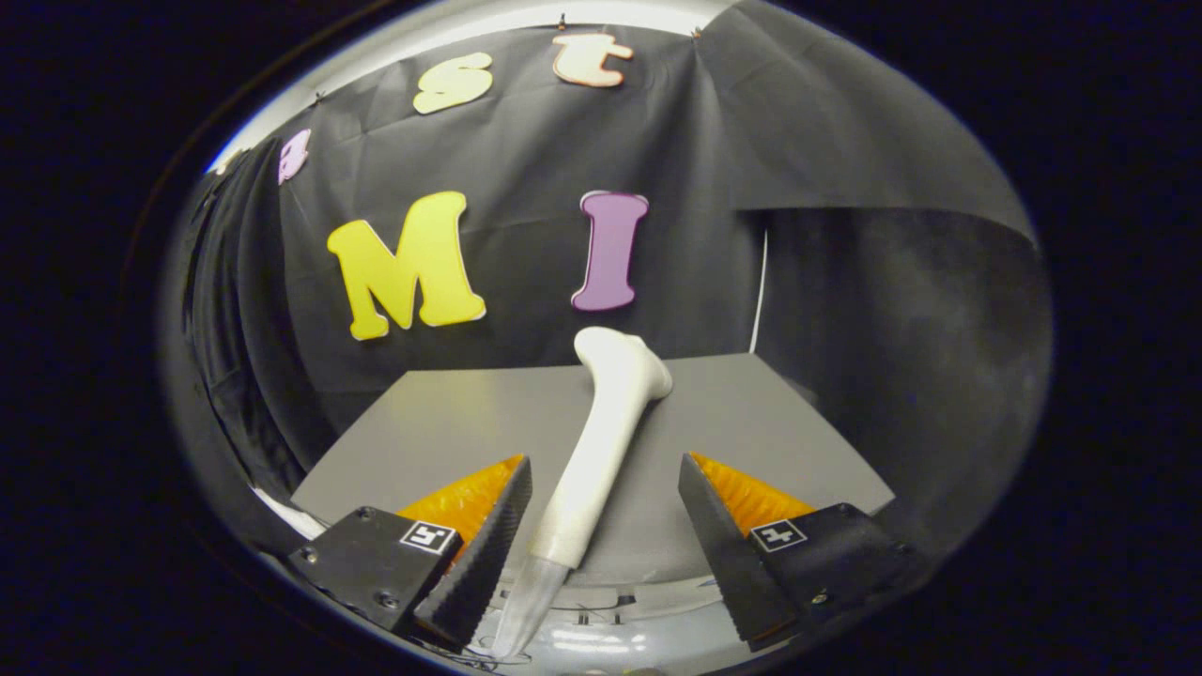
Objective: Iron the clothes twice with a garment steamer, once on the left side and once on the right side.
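Gripper stands wide open, fingers well apart, nothing pressed by either. The garment steamer lies between them, closer to the left finger and perhaps just touching it near its lower end; contact cannot be confirmed.

Landmark: the grey table. The steamer rests on it at a slant, its flared white head at the far end, toward the table's back edge, its long handle running back toward the fingers. At the near end the handle passes into a clear, tapering piece that reaches past the table's front edge; what it is, cannot tell.

Handling, as judged: hard moulded plastic, rigid, smooth and somewhat slippery. Likely light unless it holds water, which cannot be seen. Head-heavy, so it may pivot if pinched low. Best hold looks to be the straight mid-handle, squarely across it, ahead of the clear piece, which looks the frailer part.

Containers: none on the table. No garment seen on the table either.
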Motion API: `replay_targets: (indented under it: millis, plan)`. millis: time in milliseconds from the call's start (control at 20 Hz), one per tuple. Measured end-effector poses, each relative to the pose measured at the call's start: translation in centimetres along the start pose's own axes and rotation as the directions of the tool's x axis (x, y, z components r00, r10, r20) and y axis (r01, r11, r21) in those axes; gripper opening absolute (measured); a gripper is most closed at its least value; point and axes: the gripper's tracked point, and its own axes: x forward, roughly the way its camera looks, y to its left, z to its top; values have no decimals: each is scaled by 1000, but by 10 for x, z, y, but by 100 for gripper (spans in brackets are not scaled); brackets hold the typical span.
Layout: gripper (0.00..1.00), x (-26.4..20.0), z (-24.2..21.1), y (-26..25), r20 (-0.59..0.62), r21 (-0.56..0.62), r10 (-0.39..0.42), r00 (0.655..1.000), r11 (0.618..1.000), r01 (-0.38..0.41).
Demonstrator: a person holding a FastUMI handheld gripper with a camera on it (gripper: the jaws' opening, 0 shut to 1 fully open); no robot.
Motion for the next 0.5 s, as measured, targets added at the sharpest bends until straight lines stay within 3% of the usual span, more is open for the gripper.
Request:
replay_targets:
  millis: [350,500]
  plan:
    - [92,46,-9,7,-82,22,87,993,996,-85]
    - [71,52,-12,15,-108,28,98,989,995,-96]
